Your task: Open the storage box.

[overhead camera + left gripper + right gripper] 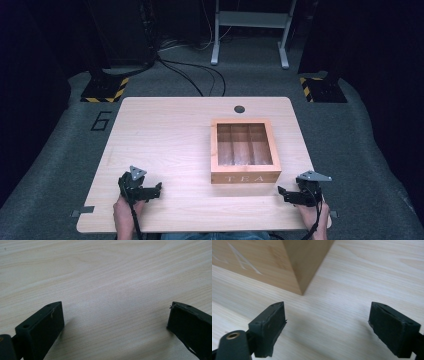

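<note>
Near the desk's (165, 135) front edge, both tongs, left (159, 187) and right (281, 190), rest spread and empty, flanking the tea box (244, 150), seemingly ready to reach it.

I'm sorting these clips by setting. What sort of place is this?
Probably a lab or recording studio, not a home: a bare wooden table stands on grey carpet, flanked by stands with hazard-striped bases, with loose cables across the floor. A wooden tea box sits on the table.
</note>
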A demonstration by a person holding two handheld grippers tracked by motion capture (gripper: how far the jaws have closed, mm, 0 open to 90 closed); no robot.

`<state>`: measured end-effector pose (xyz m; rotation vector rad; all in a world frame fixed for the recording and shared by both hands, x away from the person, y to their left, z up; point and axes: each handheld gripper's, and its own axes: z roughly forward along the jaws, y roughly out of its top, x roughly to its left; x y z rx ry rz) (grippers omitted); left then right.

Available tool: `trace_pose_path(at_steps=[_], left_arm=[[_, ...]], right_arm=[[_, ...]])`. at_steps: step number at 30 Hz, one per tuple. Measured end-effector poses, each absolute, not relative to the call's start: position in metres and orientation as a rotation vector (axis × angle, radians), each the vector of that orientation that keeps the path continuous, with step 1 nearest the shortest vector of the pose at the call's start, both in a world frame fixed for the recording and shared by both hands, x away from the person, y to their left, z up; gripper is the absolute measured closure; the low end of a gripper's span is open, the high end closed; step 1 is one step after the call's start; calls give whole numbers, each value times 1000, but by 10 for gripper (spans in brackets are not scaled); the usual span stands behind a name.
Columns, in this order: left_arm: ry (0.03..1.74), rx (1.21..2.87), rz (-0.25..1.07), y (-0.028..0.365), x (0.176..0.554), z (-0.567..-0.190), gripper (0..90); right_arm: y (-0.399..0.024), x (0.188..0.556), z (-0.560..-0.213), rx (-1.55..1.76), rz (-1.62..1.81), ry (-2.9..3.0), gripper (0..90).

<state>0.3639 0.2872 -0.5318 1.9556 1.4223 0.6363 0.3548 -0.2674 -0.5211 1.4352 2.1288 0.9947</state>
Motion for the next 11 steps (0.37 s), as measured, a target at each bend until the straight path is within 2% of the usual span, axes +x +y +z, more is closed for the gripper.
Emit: trace_pose_path(at_steps=[11], left_arm=[[1423, 1956, 637, 287, 364, -532, 4]], right_arm=[[-274, 362, -528, 1415, 907, 2114, 66]])
